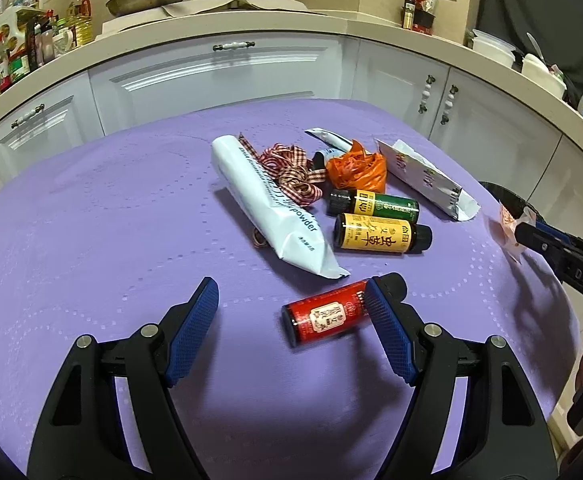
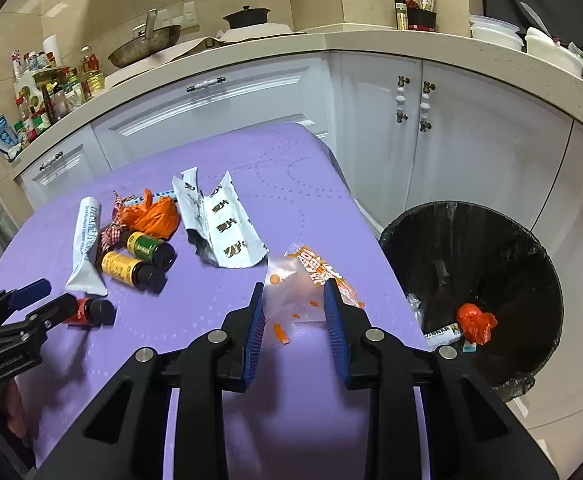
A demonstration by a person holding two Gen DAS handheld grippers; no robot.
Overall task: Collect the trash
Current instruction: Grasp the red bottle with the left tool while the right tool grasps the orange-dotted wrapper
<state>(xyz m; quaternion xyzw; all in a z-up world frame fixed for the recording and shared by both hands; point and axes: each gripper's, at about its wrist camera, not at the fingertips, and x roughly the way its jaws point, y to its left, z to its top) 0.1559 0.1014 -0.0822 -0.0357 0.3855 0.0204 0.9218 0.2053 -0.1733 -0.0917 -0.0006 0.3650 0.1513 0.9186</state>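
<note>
On the purple table cover (image 1: 111, 220) lies a red bottle (image 1: 323, 316) on its side. My left gripper (image 1: 291, 286) stands open around it, its right finger in front of the cap end and the pads not pressing. My right gripper (image 2: 293, 288) is shut on a clear wrapper with orange print (image 2: 307, 276) at the table's right edge; the left wrist view shows that wrapper (image 1: 507, 232) pinched at the fingertips. Beside the table stands a black-lined trash bin (image 2: 531, 248) with an orange bag (image 2: 475, 320) and a sachet inside.
Mid-table lie a white powder pouch (image 1: 267, 208), checked ribbon (image 1: 291, 172), crumpled orange bag (image 1: 355, 168), green bottle (image 1: 387, 205), yellow bottle (image 1: 375, 234) and torn white packet (image 1: 423, 178). White cabinets (image 1: 219, 76) and a crowded counter curve behind.
</note>
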